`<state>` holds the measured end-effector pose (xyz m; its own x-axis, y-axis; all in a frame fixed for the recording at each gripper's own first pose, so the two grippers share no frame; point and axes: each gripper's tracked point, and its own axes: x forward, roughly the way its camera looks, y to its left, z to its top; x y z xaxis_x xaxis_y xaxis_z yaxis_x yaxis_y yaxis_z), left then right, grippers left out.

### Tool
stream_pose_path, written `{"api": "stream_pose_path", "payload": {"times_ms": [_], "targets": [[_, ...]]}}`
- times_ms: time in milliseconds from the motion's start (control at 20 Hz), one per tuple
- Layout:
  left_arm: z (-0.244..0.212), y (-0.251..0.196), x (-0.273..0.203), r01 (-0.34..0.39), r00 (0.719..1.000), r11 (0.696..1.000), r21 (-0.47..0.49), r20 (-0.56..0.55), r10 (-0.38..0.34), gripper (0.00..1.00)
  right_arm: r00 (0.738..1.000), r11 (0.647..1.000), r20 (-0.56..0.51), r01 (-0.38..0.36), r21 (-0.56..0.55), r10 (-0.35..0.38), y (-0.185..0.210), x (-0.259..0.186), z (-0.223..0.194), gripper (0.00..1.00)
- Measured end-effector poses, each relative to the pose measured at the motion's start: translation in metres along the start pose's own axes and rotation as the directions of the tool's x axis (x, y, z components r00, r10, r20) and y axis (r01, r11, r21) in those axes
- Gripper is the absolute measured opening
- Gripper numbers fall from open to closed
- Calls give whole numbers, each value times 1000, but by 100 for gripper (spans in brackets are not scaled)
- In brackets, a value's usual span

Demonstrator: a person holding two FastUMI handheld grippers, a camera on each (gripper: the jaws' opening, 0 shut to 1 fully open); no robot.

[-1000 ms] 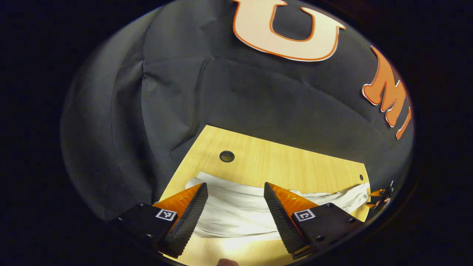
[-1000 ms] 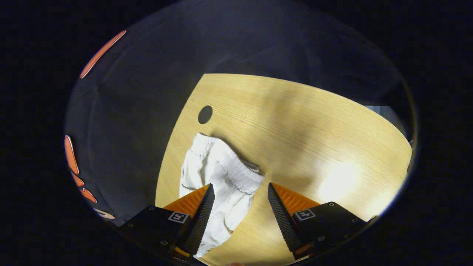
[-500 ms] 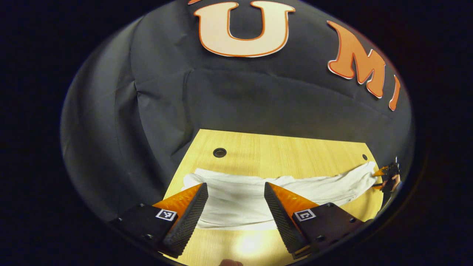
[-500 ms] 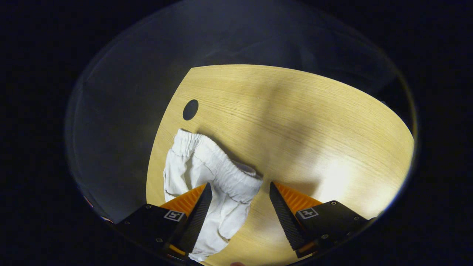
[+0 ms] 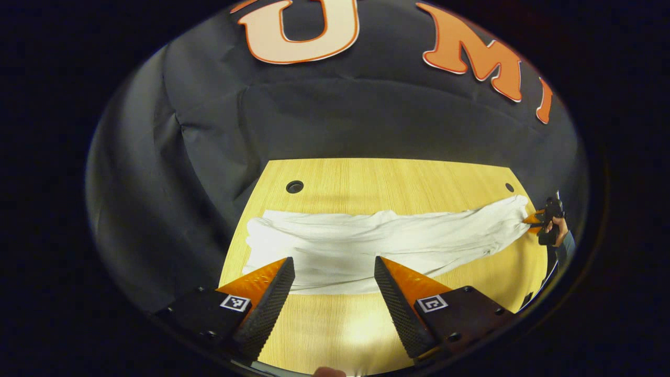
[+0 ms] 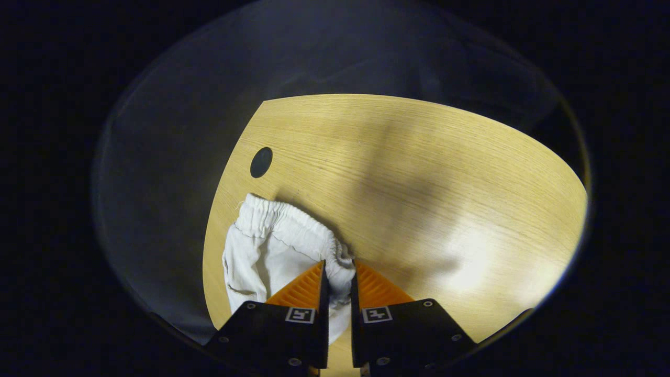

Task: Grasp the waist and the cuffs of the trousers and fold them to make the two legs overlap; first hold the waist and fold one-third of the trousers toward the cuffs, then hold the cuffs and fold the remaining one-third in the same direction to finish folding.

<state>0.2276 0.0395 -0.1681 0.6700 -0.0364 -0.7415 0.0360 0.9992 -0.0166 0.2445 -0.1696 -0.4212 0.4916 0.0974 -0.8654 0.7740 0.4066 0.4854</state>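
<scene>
table (image 5: 366, 178) carries the trousers (image 5: 377, 246), stretched flat in one long strip across it, just in front of the table's cable hole (image 5: 294, 187). judgement: laid out straight so the legs can be stacked before the thirds folds. right gripper (image 6: 337, 277) has its fingers pinched together on the elastic waist (image 6: 293, 222) at the table's far end from the left one, likely anchoring that end. left gripper (image 5: 334, 275) sits fingers wide apart, holding nothing, over the cuff end, near the table's front edge.

Light wooden table (image 5: 366, 183) with round holes, white trousers (image 5: 377, 243) stretched flat across it
</scene>
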Motion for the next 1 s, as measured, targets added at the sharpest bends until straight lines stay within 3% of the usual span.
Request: {"api": "stream_pose_path", "payload": {"times_ms": [150, 300, 600, 700, 1000], "targets": [[-6, -13, 4, -9, 1000, 999, 35, 9, 8, 100, 998, 997, 35, -58, -45, 59, 3, -8, 3, 13], [-10, -23, 2, -18, 1000, 996, 90, 20, 16, 100, 982, 983, 88, -162, -84, 169, 16, -35, 7, 13], [-13, -11, -8, 25, 998, 999, 46, 64, -27, 100, 906, 918, 177, -358, -170, 385, 55, -81, -1, 13], [-12, -2, -7, 45, 997, 998, 45, 63, -48, 100, 875, 892, 194, -409, -194, 443, 47, -105, -2, 13], [-23, 16, 2, 90, 993, 996, 29, 77, -92, 100, 822, 845, 216, -481, -233, 528, 35, -103, 13, 13]]}}
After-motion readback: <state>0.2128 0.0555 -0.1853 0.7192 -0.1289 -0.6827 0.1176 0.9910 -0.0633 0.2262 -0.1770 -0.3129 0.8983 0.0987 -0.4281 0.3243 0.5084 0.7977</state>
